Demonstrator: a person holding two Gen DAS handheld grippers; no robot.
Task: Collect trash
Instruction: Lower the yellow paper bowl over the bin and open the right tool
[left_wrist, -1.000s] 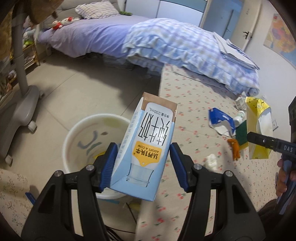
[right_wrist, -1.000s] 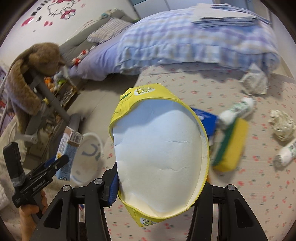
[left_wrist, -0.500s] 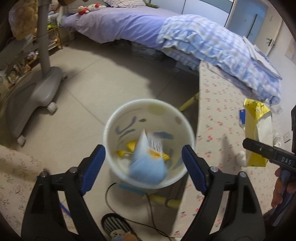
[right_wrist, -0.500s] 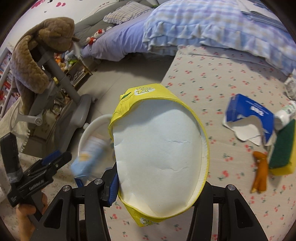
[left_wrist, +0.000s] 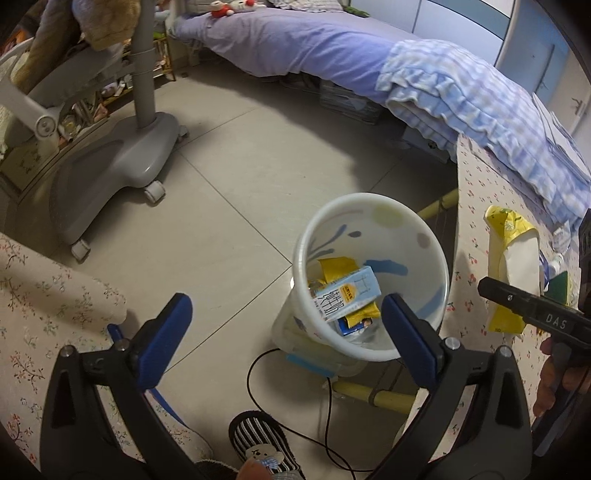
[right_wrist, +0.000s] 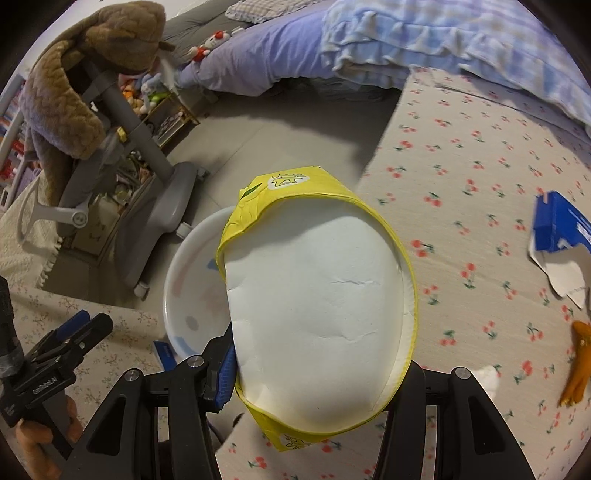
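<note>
While one milk carton lies in the one bin, the left claw has just spread empty, the right claw clamping one yellow carton.

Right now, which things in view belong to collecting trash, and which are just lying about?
Belongs to the job:
- white bin
- milk carton lying in the bin
- yellow packet gripped in the right tool
- torn blue box on the table

Lying about:
- grey chair base
- striped slipper
- black cable
</note>
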